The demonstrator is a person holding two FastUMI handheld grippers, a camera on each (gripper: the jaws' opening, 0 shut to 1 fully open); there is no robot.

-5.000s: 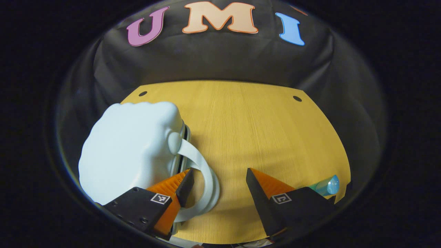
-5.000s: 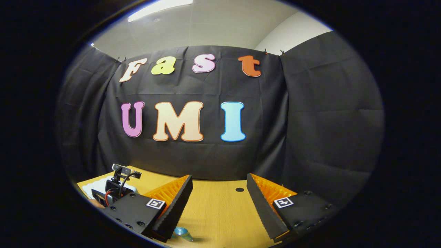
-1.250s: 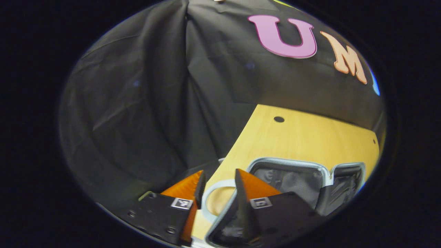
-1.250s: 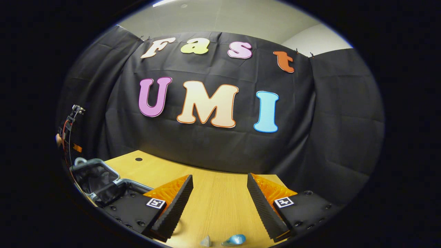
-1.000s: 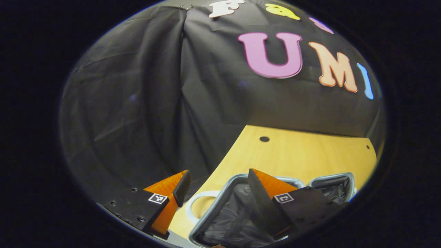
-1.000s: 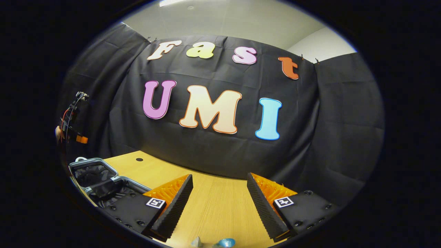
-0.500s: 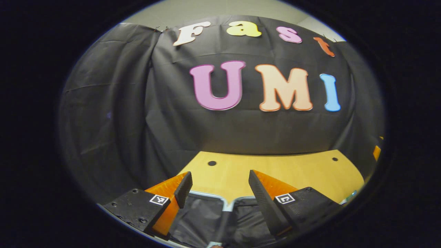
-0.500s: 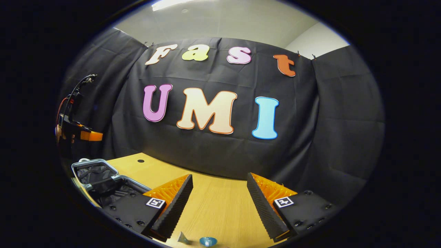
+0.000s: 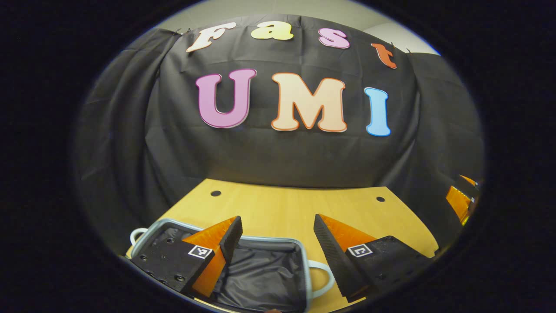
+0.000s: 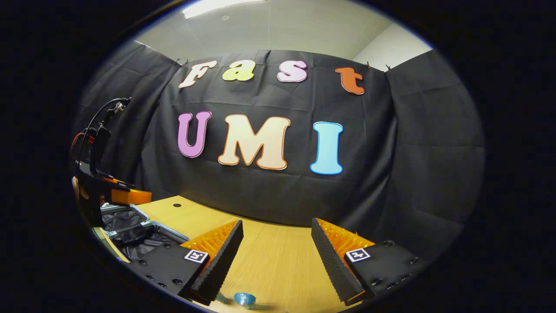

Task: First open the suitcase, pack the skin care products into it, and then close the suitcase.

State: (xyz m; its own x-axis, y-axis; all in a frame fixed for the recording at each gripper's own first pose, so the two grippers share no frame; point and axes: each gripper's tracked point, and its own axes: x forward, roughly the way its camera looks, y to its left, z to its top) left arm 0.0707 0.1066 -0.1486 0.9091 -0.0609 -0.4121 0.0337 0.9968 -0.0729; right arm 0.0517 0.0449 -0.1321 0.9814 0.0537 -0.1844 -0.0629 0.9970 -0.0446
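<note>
Left gripper view shows the suitcase (image 9: 265, 278) lying open on the bench (image 9: 295, 208), its dark fabric lining exposed inside a pale rim, with one pale handle loop (image 9: 323, 278) at its right side and another at the far left corner. The left tongs (image 9: 276, 237) hover just above that open half, fingers spread wide and holding nothing.

From the right gripper view, the open case (image 10: 130, 230) sits at the left end of the bench, and a small blue skin care product (image 10: 244, 299) lies on the wood near the bottom edge, well apart from the case. The right tongs (image 10: 276, 243) hang above the bare bench with fingers wide and empty; the blue item sits just below and ahead of the left finger.

Opening looks done, so packing is the step in hand. My reading is that the next move calls for the right tongs to dip down, centre on the blue item, close gently and carry it across to the lined half.
</note>
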